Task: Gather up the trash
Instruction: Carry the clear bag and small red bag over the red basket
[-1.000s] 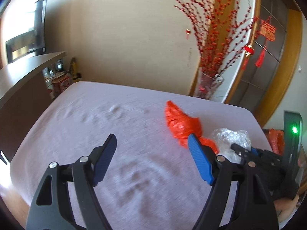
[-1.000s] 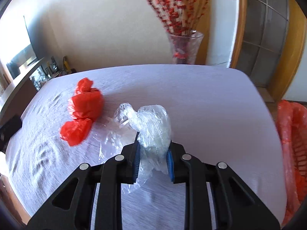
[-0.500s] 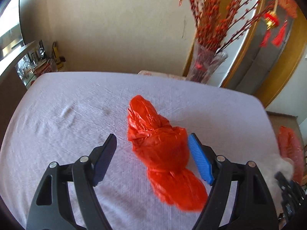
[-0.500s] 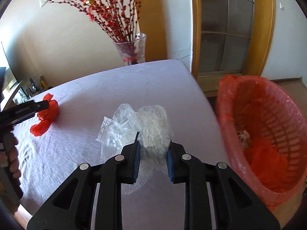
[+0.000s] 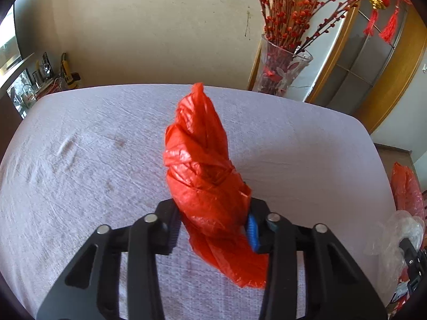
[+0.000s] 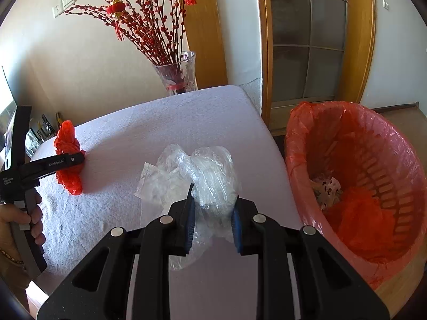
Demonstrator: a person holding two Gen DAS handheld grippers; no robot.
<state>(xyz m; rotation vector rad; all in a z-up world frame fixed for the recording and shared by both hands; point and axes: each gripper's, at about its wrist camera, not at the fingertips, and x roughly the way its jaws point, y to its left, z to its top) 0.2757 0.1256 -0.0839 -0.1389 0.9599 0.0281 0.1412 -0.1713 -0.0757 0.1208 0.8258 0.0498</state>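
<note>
A crumpled red plastic bag (image 5: 200, 165) lies on the cloth-covered table (image 5: 80, 173). My left gripper (image 5: 212, 230) straddles its near end; the jaws are closing and both pads touch the bag. In the right wrist view the same red bag (image 6: 68, 144) shows at far left with a left finger (image 6: 66, 160) across it. My right gripper (image 6: 212, 221) is shut on a clear plastic bag (image 6: 213, 176), which it holds over the table's right edge beside the trash basket (image 6: 387, 176). The clear bag (image 5: 400, 229) also shows at the right edge of the left wrist view.
The basket has a red liner and holds paper and red plastic; it stands on the wooden floor right of the table. A glass vase (image 6: 177, 74) of red branches stands behind the table's far edge. A wooden door frame (image 6: 264, 53) lies beyond. A hand (image 6: 32, 221) holds the left tool.
My left gripper moved in over the red bag and its jaws closed onto it. My right gripper swung right with the clear bag, bringing the basket into view, then stayed put.
</note>
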